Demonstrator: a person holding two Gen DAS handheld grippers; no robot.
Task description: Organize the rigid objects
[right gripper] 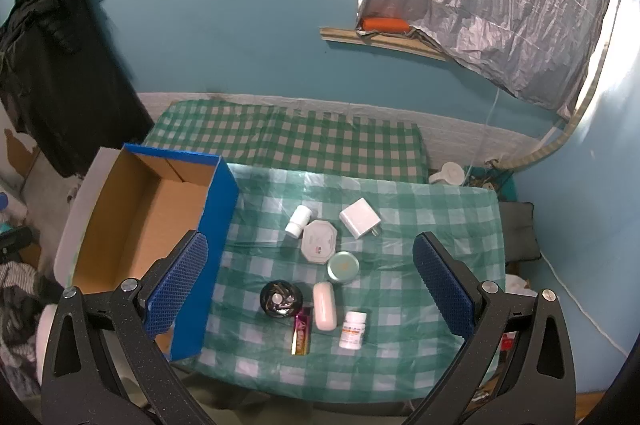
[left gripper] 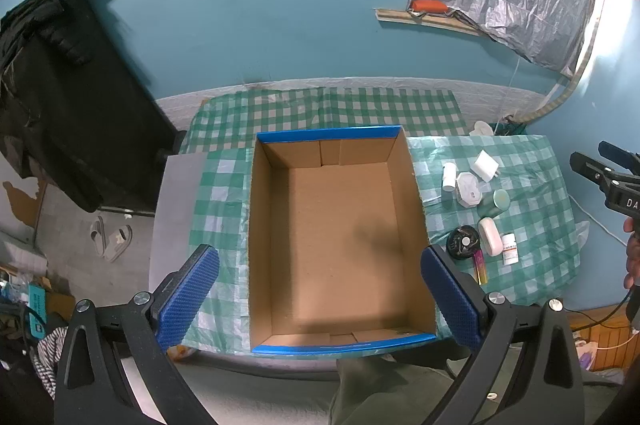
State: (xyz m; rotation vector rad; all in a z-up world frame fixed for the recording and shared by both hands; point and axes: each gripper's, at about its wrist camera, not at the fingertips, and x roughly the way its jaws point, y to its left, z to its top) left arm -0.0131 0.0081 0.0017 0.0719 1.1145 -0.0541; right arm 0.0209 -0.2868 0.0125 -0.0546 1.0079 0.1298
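Observation:
An empty cardboard box (left gripper: 340, 237) with blue edges sits on the checked tablecloth; my left gripper (left gripper: 320, 299) hovers open above it. To the box's right lie several small objects: a white pill bottle (right gripper: 299, 220), an octagonal white case (right gripper: 319, 240), a white charger (right gripper: 359, 218), a green round tin (right gripper: 343, 267), a black round dish (right gripper: 280, 298), a white oval case (right gripper: 324, 306), a pink-gold tube (right gripper: 301, 331) and a labelled medicine bottle (right gripper: 353, 329). My right gripper (right gripper: 310, 287) hangs open above this cluster, nothing between its fingers. The box (right gripper: 140, 233) appears at left in the right wrist view.
The green checked table (right gripper: 420, 285) stands against a teal wall, with a second checked surface (right gripper: 288, 141) behind it. A white mug (right gripper: 450, 174) sits at the back right corner. Dark clothing (left gripper: 60, 85) hangs at left; slippers (left gripper: 112, 239) lie on the floor.

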